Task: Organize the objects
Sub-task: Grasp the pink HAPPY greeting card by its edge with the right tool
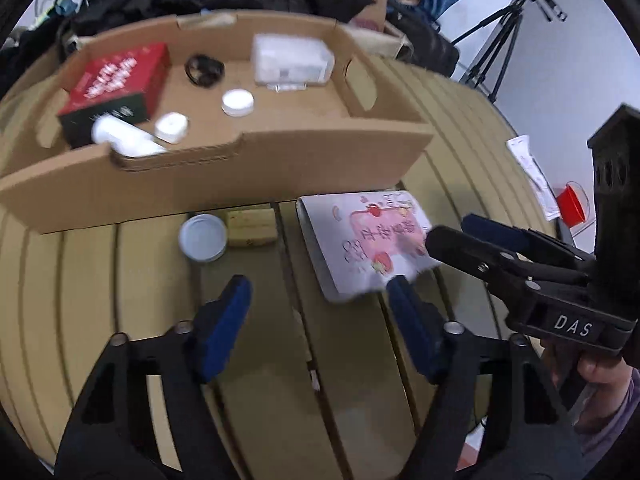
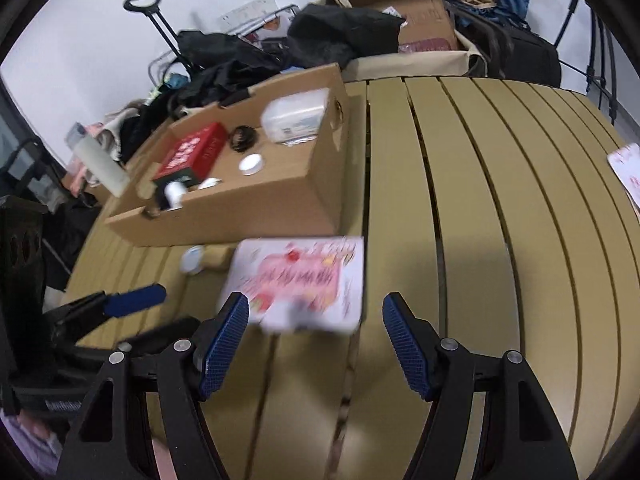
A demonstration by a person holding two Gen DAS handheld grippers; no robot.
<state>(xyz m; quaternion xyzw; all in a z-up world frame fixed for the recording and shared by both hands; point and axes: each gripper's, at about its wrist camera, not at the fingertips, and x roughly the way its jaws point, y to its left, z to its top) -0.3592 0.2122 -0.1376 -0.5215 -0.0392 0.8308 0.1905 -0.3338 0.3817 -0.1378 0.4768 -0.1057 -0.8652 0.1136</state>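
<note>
My left tool (image 1: 320, 300) hangs released over the slatted tabletop (image 1: 360, 400), fingers spread wide. My right tool (image 2: 316, 320) is likewise released, its fingers apart around the near edge of a pink-printed card (image 2: 304, 280) without, as far as the blur allows, touching it. The card lies flat just ahead of both tools. Ahead of my left tool sit a round lid (image 1: 203, 237) and a small tan block (image 1: 251, 227), side by side. Beyond them the cardboard tray (image 1: 240, 168) holds a red box (image 1: 120, 84), white caps and a clear container (image 1: 292, 62).
</note>
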